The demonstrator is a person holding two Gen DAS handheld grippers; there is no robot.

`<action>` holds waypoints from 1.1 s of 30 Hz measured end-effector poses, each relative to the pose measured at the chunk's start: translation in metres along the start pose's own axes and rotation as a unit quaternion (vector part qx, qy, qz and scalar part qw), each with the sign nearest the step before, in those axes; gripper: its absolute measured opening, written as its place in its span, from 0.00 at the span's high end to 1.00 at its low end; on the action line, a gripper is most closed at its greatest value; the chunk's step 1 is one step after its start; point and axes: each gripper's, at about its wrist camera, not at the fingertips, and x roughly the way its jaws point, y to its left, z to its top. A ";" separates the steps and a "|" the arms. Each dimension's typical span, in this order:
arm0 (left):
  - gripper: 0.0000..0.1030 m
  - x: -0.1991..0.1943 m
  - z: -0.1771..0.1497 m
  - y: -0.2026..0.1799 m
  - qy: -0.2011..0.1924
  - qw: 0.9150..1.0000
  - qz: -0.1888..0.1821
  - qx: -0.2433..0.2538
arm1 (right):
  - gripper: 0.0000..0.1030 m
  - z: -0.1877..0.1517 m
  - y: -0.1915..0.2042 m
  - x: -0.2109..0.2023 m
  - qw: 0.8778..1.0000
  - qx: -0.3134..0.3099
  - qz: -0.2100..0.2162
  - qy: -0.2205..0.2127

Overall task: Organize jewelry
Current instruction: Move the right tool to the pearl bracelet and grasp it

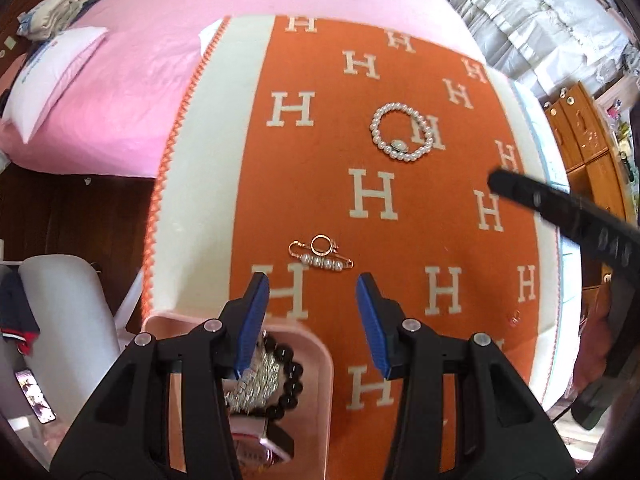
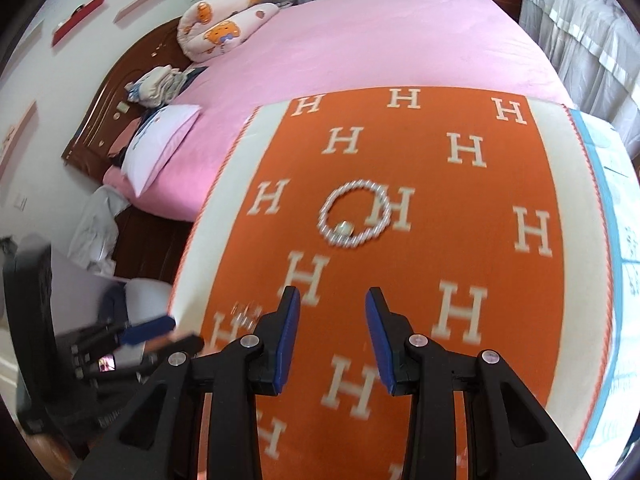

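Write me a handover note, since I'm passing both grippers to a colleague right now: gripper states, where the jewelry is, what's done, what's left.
Left gripper: open, empty, hanging just short of the pearl brooch pin, partly over the pink tray.
Right gripper: open, empty, pointed toward the pearl bracelet.
Done: a black bead bracelet and a sparkly silver band already lie in the tray.
Left: the brooch pin and the pearl bracelet, both loose on the orange blanket. A small reddish item near the blanket's right edge is too small to identify; check it.
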 end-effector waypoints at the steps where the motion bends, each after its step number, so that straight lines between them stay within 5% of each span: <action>1: 0.59 0.008 0.004 0.001 0.011 1.000 -0.003 -0.004 | 0.66 0.009 -0.005 0.008 1.000 0.006 -0.002 0.002; 10: 0.59 0.037 0.027 -0.008 0.029 0.999 0.006 -0.014 | 0.69 0.061 -0.034 0.093 0.998 0.027 -0.042 0.040; 15: 0.59 0.041 0.044 -0.018 0.024 1.000 0.007 -0.012 | 0.75 0.065 -0.025 0.123 0.995 -0.022 -0.091 0.042; 20: 0.59 0.046 0.062 -0.027 0.023 1.000 0.008 -0.005 | 0.93 0.065 -0.008 0.131 0.986 -0.078 -0.147 0.032; 25: 0.59 0.054 0.075 -0.039 0.022 1.000 0.007 0.011 | 0.93 0.064 -0.032 0.113 0.996 -0.029 -0.084 0.031; 33: 0.59 0.065 0.089 -0.068 0.020 0.999 -0.004 0.046 | 0.93 0.055 -0.074 0.032 0.998 0.036 0.023 -0.036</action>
